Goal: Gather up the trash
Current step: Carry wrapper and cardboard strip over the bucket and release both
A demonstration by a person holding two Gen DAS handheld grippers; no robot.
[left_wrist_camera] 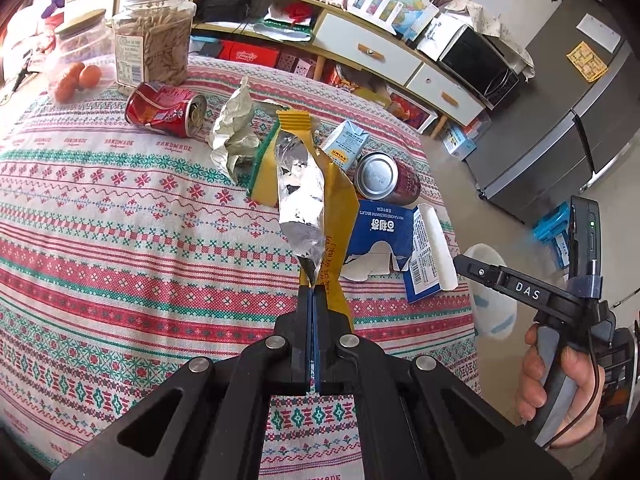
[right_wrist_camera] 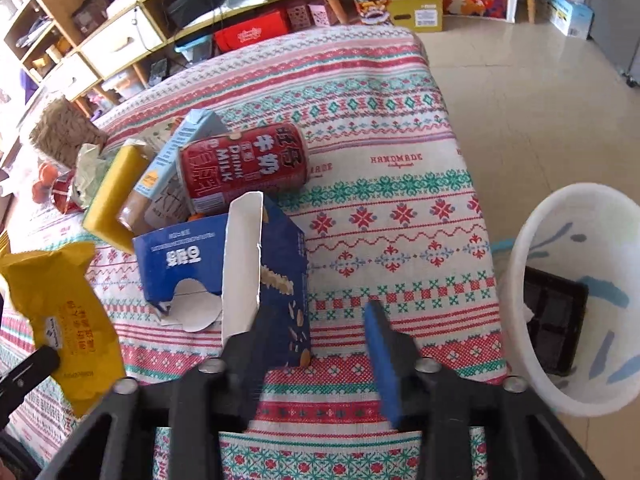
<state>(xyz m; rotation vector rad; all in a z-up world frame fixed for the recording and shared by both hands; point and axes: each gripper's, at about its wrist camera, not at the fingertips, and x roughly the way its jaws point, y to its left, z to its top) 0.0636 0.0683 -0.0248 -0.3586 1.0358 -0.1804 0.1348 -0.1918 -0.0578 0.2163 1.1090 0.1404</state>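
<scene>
My left gripper (left_wrist_camera: 313, 286) is shut on a yellow foil snack wrapper (left_wrist_camera: 308, 200) and holds it up above the table; the wrapper also shows at the left of the right wrist view (right_wrist_camera: 68, 320). My right gripper (right_wrist_camera: 316, 320) is open and empty, low over the table's near edge, its left finger against a torn blue cardboard box (right_wrist_camera: 224, 264). Behind the box lies a red milk can (right_wrist_camera: 244, 166), a small blue carton (right_wrist_camera: 180, 148) and a yellow packet (right_wrist_camera: 114, 196). A white trash bin (right_wrist_camera: 576, 300) stands on the floor to the right, with a dark tray inside.
Farther back on the patterned tablecloth (left_wrist_camera: 100, 220) lie a second red can (left_wrist_camera: 166, 109) and crumpled white paper (left_wrist_camera: 234, 132). A tall clear jar of snacks (left_wrist_camera: 154, 40) and a bag of oranges (left_wrist_camera: 76, 76) stand behind. Shelves and a grey fridge (left_wrist_camera: 568, 100) lie beyond.
</scene>
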